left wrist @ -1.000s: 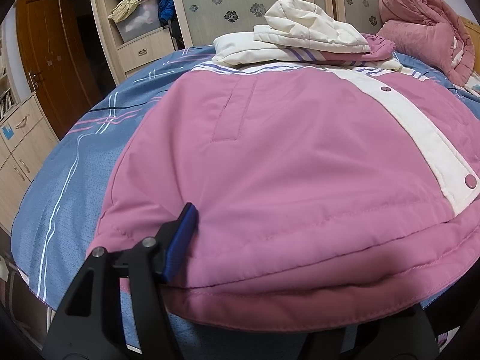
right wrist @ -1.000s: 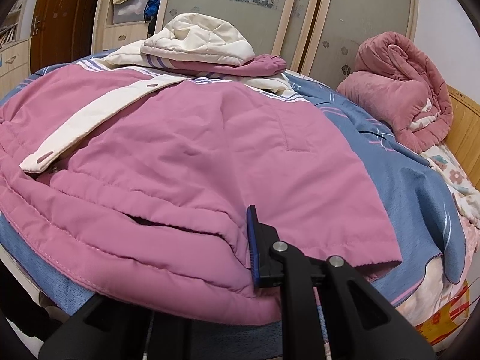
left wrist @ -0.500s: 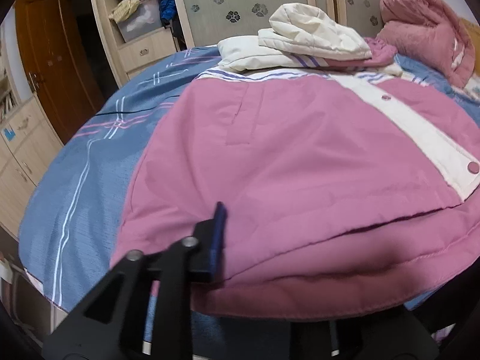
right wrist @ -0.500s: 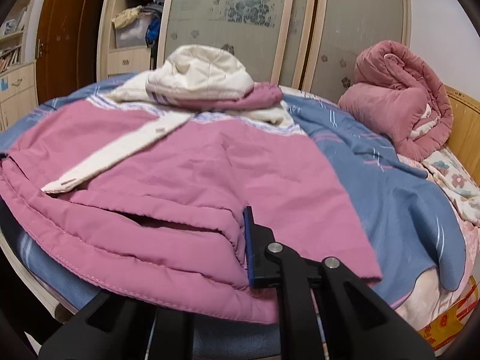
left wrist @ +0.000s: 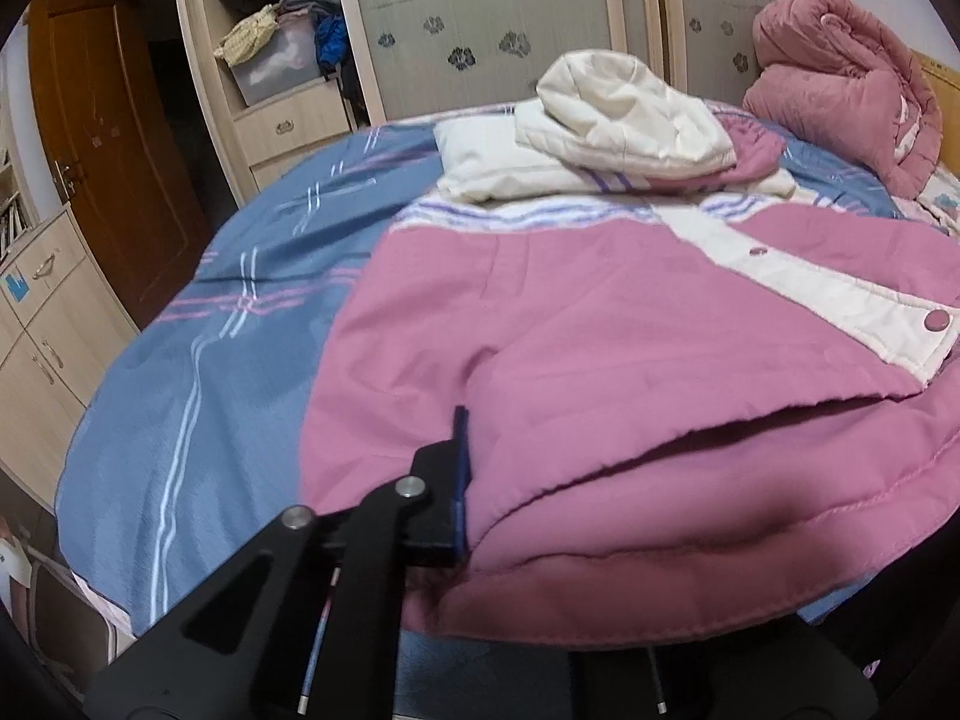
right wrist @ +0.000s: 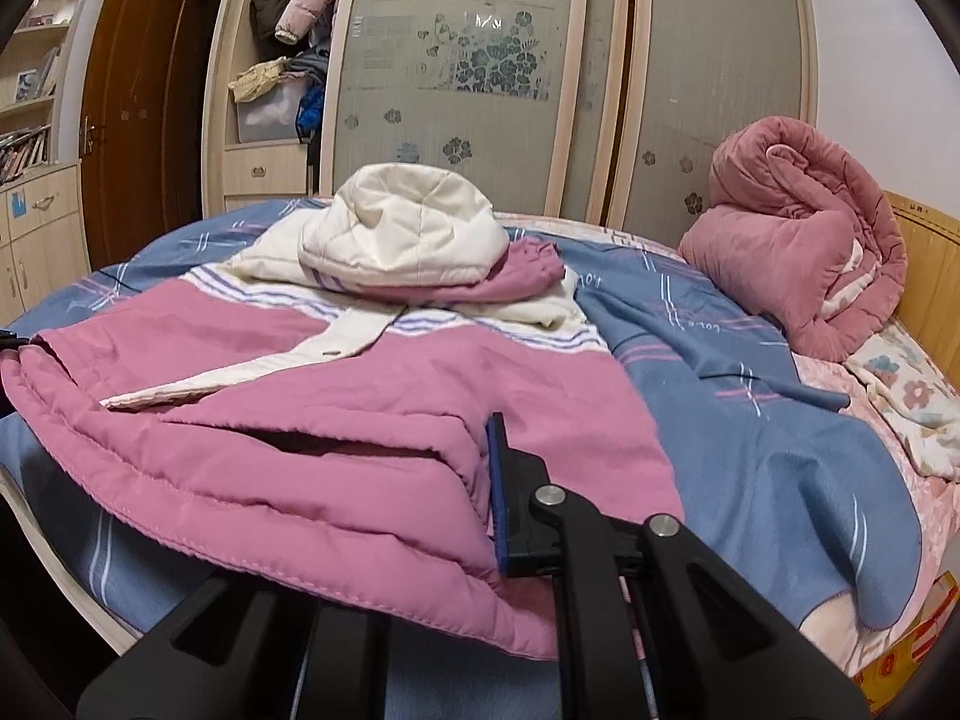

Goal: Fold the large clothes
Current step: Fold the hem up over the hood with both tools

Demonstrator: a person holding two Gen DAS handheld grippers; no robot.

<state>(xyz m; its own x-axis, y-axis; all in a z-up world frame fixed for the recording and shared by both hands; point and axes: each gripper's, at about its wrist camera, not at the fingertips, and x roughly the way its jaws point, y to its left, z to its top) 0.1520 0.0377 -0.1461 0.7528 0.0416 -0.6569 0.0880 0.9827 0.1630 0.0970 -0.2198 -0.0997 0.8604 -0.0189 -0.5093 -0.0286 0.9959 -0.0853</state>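
Note:
A large pink padded jacket with a cream snap placket and cream hood lies face up on the bed; it also shows in the right wrist view. My left gripper is shut on the jacket's bottom hem near its left corner. One finger shows; the other is under the cloth. My right gripper is shut on the hem near the right corner, one finger showing. The hem is lifted and bunched off the bed.
The bed has a blue striped sheet. A rolled pink quilt sits at the headboard on the right. Wardrobe doors, an open shelf with clothes and a brown door stand behind.
Both grippers have lifted the jacket's bottom hem and carried it toward the hood. The front layer has opened away from the back layer, and more blue sheet shows on both sides.

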